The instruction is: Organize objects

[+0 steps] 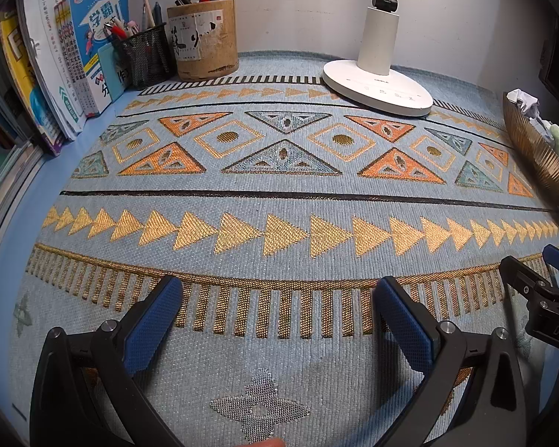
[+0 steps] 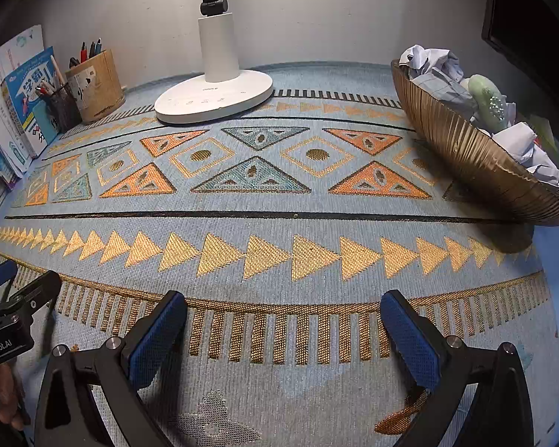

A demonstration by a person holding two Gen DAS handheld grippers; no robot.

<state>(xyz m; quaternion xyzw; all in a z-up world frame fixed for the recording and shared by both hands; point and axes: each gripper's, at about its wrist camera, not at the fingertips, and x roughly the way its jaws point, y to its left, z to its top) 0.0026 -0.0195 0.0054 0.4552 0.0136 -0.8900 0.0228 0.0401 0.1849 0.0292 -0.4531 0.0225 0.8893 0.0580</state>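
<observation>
My left gripper (image 1: 277, 290) is open low over the patterned blue mat (image 1: 279, 193), nothing between its blue pads. My right gripper (image 2: 283, 303) is open too, also empty, over the same mat (image 2: 279, 223). Each gripper shows at the other view's edge: the right one (image 1: 540, 275) and the left one (image 2: 15, 290). A ribbed gold bowl (image 2: 477, 164) at the right holds crumpled paper (image 2: 432, 63) and a pale green object (image 2: 490, 102). At the back left stand a wooden pen holder (image 1: 205, 41) and a black mesh pen cup (image 1: 147, 56), both with pens.
A white desk lamp base (image 1: 376, 87) sits at the back centre against the wall, with its post rising out of view. Books (image 1: 93, 56) stand upright along the left edge. A dark monitor edge (image 2: 518, 26) is at the far right. A hand (image 2: 7, 398) shows bottom left.
</observation>
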